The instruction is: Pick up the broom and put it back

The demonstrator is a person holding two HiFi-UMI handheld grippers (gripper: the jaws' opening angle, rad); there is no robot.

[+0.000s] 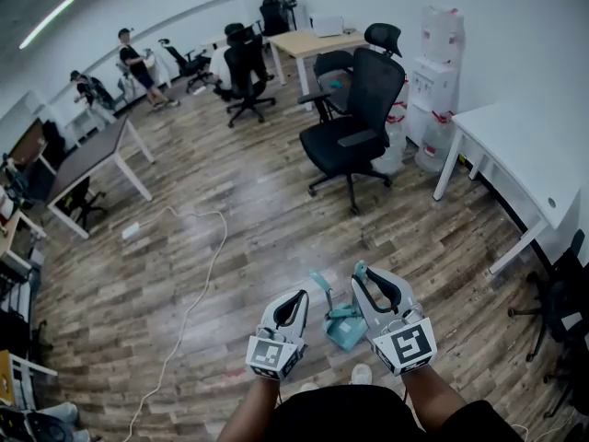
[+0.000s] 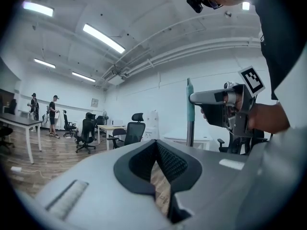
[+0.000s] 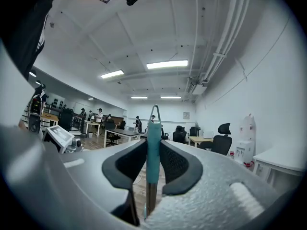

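The right gripper (image 3: 153, 147) is clamped on the broom (image 3: 153, 128), which hangs upright just short of the office chair (image 1: 354, 127) (left gripper (image 2: 156, 147) closed, empty). Keep it vertical; carry slowly.

Wood floor (image 1: 276, 215), white cable (image 1: 210, 265), office chair (image 1: 354, 127)

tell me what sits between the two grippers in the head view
In the head view, what looks like a teal dustpan on the wood floor sits between the left gripper and the right gripper, which grips the broom handle.
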